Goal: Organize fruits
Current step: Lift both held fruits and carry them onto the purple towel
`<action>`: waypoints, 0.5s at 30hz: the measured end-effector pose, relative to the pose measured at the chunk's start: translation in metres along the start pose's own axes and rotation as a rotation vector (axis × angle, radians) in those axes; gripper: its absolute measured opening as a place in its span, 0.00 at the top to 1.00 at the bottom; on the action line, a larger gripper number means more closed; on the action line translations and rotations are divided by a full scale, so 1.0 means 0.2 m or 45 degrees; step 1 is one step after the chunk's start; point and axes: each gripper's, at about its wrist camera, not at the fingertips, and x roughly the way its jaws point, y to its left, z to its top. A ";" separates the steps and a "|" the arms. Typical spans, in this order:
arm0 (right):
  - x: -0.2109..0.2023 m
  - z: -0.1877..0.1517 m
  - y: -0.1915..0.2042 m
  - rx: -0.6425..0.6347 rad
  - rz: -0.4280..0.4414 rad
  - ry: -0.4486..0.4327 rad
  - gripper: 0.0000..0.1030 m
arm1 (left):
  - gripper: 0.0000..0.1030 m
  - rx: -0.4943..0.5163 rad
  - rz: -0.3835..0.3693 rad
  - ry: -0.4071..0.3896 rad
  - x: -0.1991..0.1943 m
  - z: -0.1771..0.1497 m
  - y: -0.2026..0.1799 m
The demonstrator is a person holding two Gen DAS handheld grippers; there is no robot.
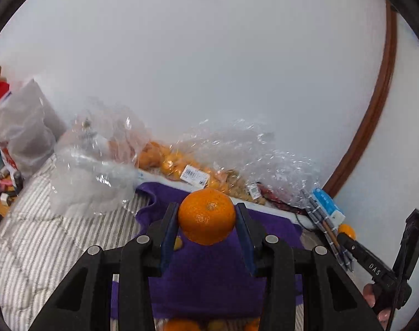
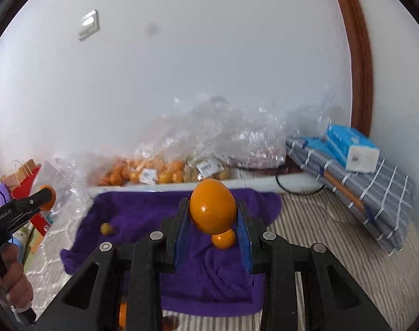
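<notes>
A: What fills the scene, biggest first?

B: A white wall [image 1: 209, 69] behind, then a striped quilt [image 1: 44, 234] with a purple towel [image 2: 143, 212] spread on it. Along the wall lie clear plastic bags [image 1: 237, 149], one holding a heap of small oranges [image 2: 143, 173]. At the right, a folded grey plaid cloth [image 2: 375, 193] with a blue tissue pack [image 2: 350, 149] on top.

A: And the grippers?

B: The left gripper [image 1: 206, 218] is clamped on a mandarin [image 1: 206, 215]. The fruit sits right at the fingertips, pinched on both sides by the blue pads, held above the towel.

A: The right one?

B: The right gripper [image 2: 212, 212] grips a smooth, egg-shaped orange fruit [image 2: 212, 207] the same way, at the tips between the pads, long axis upright, also above the towel.

A: Anything loose?

B: A small orange [image 2: 223, 238] lies on the towel just below the held fruit, and a smaller yellowish one [image 2: 106, 229] lies well to its left on the towel. More fruit shows under the left gripper at the bottom edge, too hidden to count.
</notes>
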 end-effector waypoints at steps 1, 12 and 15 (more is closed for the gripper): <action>0.04 -0.02 -0.02 0.010 0.000 0.017 0.69 | 0.63 -0.014 0.006 0.014 0.03 -0.01 0.02; 0.29 -0.17 -0.10 0.093 0.069 0.220 0.68 | 0.63 -0.078 0.078 0.149 0.19 -0.13 0.16; 0.38 -0.21 -0.09 0.097 0.072 0.310 0.68 | 0.63 -0.032 0.092 0.178 0.24 -0.17 0.13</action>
